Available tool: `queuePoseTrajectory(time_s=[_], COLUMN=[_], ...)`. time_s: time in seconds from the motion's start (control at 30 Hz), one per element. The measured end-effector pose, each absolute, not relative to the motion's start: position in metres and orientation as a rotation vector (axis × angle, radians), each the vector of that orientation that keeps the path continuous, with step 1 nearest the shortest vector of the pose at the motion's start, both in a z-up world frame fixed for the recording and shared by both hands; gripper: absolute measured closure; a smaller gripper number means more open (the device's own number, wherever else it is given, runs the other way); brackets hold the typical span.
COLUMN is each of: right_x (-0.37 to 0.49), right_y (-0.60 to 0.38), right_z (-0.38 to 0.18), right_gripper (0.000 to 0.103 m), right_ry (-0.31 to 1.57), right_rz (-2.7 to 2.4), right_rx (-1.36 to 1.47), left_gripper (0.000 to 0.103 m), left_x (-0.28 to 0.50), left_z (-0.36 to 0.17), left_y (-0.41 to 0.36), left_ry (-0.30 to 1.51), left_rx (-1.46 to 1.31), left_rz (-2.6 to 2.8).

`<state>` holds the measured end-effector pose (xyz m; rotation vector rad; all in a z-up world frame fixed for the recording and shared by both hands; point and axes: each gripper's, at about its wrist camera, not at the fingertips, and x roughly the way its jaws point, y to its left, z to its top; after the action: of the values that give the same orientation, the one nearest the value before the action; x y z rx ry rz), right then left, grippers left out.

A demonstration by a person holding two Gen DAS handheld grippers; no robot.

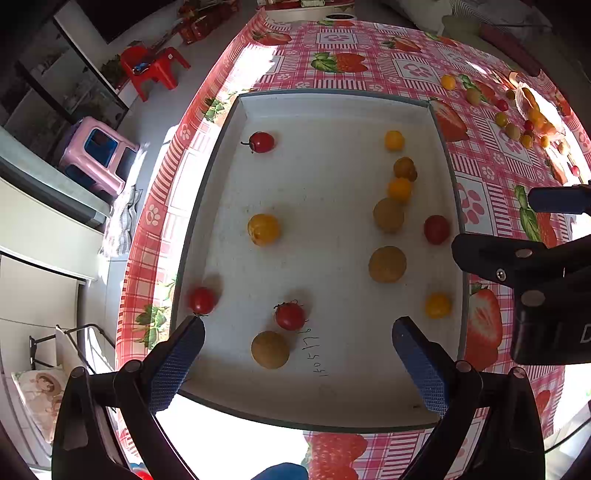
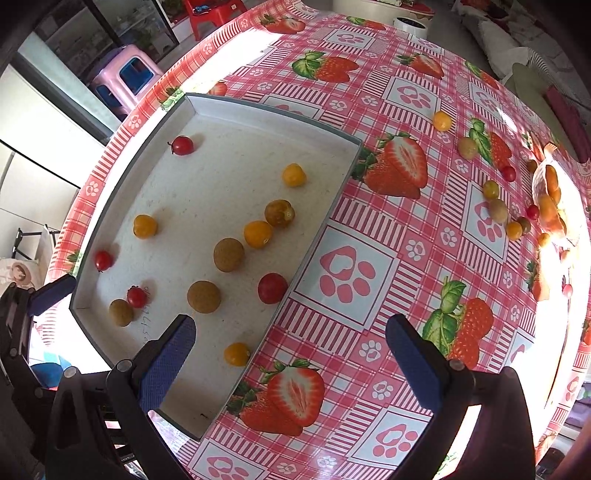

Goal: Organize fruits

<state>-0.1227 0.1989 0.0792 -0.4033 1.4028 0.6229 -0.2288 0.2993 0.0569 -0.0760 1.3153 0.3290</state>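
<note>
A shallow white tray lies on the table and holds several small fruits: red cherry tomatoes, yellow ones and brown longans. More loose fruits lie on the cloth at the far right, beside a clear bag of orange fruits. My left gripper is open and empty above the tray's near end. My right gripper is open and empty over the tray's near right edge; it also shows in the left wrist view.
The round table has a pink checked cloth with strawberry prints. A pink stool and a red chair stand on the floor to the left. A white round container sits beyond the table's far edge.
</note>
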Motion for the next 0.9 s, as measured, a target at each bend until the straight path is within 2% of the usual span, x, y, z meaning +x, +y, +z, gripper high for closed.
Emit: queuePoseTrajectory(time_s=[0.9], right_x=[-0.1244], right_y=[0.2027], right_z=[0.0771], right_gripper=[0.0], right_ry=[1.411], right_rz=[0.622], right_rx=[-0.417], left_gripper=[0.001], left_x=[-0.2296], left_z=[0.0566], left_y=[0.2997], left_ry=[1.324], left_rx=[-0.086], left_rz=[0.297])
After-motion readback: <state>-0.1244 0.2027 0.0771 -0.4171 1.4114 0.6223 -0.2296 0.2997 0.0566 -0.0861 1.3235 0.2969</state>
